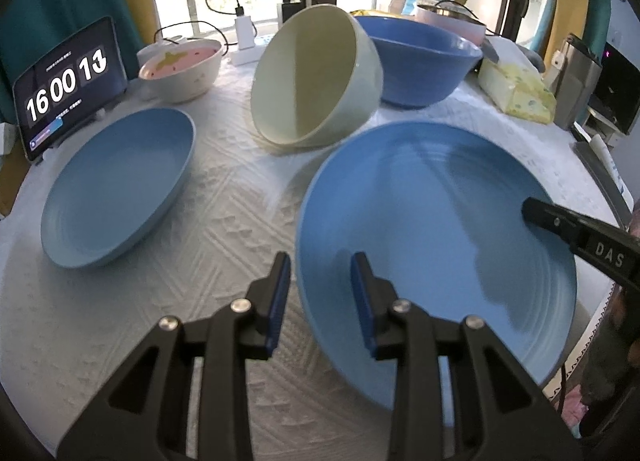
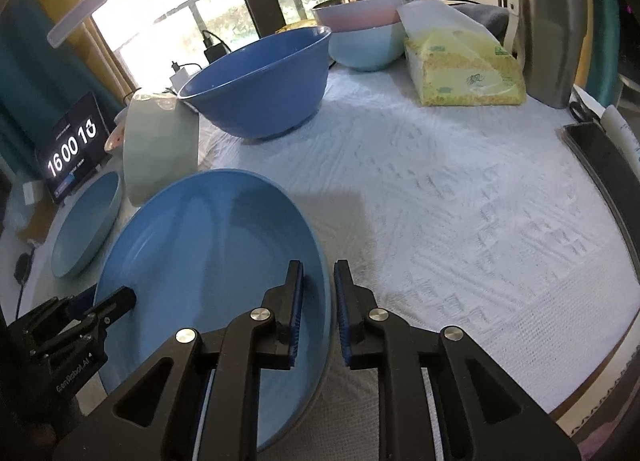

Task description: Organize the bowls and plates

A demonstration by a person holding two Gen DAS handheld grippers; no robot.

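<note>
blue, smooth and rigid, the large round glazed plate sits on the white textured tabletop in your left wrist view; your left claw straddles its near rim, pads not visibly pressing. it looks slippery and chip-prone, so take the rim. in the right wrist view, your right claw straddles the opposite rim, loose.

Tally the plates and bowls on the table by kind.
Plates: 2, the large blue plate and the smaller light blue plate.
Bowls: 4, cream, dark blue, pink-lined white, pink-and-blue.
Total: 6.
</note>
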